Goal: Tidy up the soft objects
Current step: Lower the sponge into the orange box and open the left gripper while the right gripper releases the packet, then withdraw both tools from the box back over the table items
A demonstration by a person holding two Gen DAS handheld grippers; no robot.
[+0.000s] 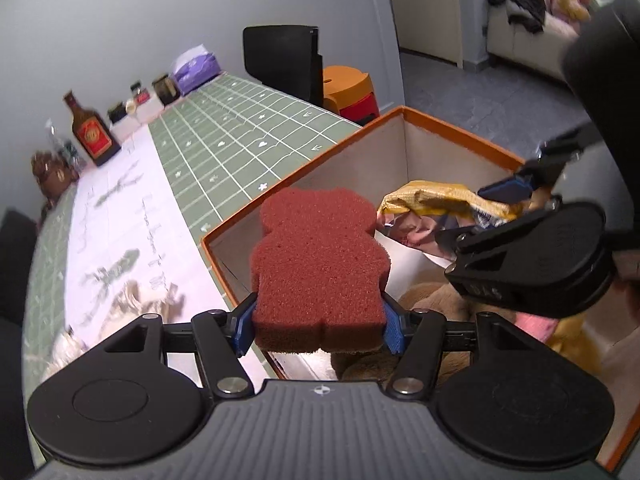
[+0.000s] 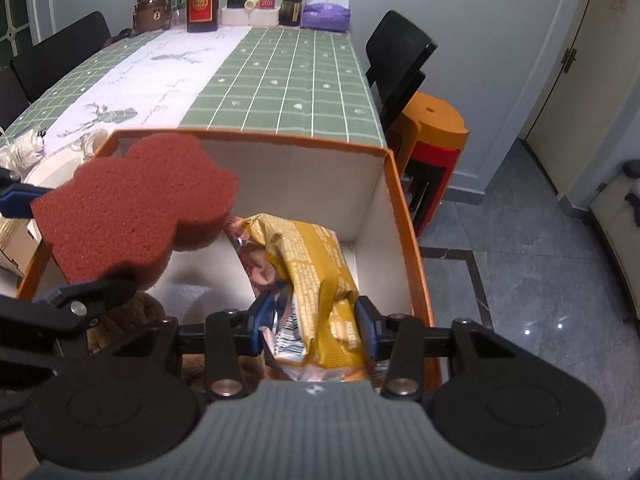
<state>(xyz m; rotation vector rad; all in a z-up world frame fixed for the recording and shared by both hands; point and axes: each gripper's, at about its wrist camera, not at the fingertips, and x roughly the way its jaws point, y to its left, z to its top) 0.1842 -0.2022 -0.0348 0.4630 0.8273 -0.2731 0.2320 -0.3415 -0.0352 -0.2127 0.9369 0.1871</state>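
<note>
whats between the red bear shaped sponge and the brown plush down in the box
Nothing: in the right wrist view the red bear-shaped sponge hangs in open air above the brown plush inside the orange-rimmed box.

Bear-shaped red sponge (image 1: 320,264) and crumpled yellow packet (image 2: 316,280) held over orange-rimmed box (image 2: 404,204).

Rust-red sponge (image 1: 320,264), yellow packet (image 2: 320,280)

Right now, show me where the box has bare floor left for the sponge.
Bare white floor shows in the box between the yellow snack bag and the brown plush, under the sponge held by the left claw. A strip runs along the far wall. The near side is crowded: plush, bag, right claw.
</note>
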